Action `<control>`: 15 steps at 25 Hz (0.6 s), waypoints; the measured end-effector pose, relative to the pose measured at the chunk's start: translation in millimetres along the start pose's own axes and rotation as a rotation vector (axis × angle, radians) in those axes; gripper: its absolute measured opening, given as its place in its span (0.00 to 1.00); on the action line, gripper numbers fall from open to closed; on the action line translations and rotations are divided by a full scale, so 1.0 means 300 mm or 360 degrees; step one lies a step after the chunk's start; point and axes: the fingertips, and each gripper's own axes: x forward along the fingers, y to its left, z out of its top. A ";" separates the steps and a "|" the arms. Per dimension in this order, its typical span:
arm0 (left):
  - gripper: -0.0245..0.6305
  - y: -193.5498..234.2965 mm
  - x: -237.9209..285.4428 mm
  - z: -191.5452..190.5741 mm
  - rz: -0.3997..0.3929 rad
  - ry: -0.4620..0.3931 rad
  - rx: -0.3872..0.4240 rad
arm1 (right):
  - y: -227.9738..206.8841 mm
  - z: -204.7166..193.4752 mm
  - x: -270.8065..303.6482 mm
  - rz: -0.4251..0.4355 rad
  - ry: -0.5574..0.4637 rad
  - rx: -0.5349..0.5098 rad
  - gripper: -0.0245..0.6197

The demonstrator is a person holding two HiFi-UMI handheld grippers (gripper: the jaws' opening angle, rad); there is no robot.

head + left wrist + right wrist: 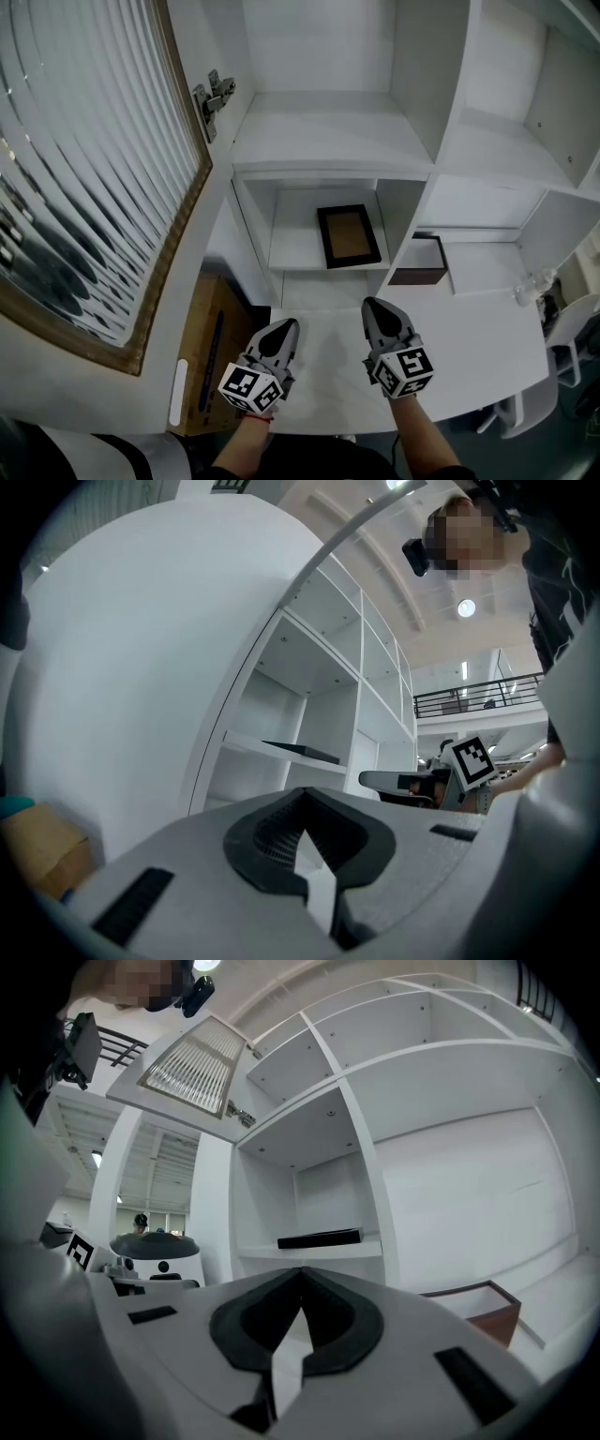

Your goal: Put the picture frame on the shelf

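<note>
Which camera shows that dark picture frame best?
The head view: it looks down on the picture frame lying flat on the shelf, all four sides visible. Both gripper views catch only its thin dark edge.

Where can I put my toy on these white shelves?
The wide shelf above the picture frame is bare. So is the strip left of the frame, by the wall, and the space right of the brown box. It is most crowded where the frame and the box lie.
</note>
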 end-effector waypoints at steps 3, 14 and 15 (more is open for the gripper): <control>0.04 -0.022 -0.011 -0.009 -0.0002 0.0027 0.0028 | 0.010 -0.019 -0.050 0.0013 0.0016 -0.0024 0.05; 0.04 -0.016 -0.072 0.018 0.0122 -0.0016 0.0076 | -0.011 -0.051 -0.157 -0.0009 0.0030 -0.0023 0.05; 0.04 -0.016 -0.076 0.020 0.0128 -0.0019 0.0076 | -0.014 -0.052 -0.162 -0.0014 0.0030 -0.0021 0.05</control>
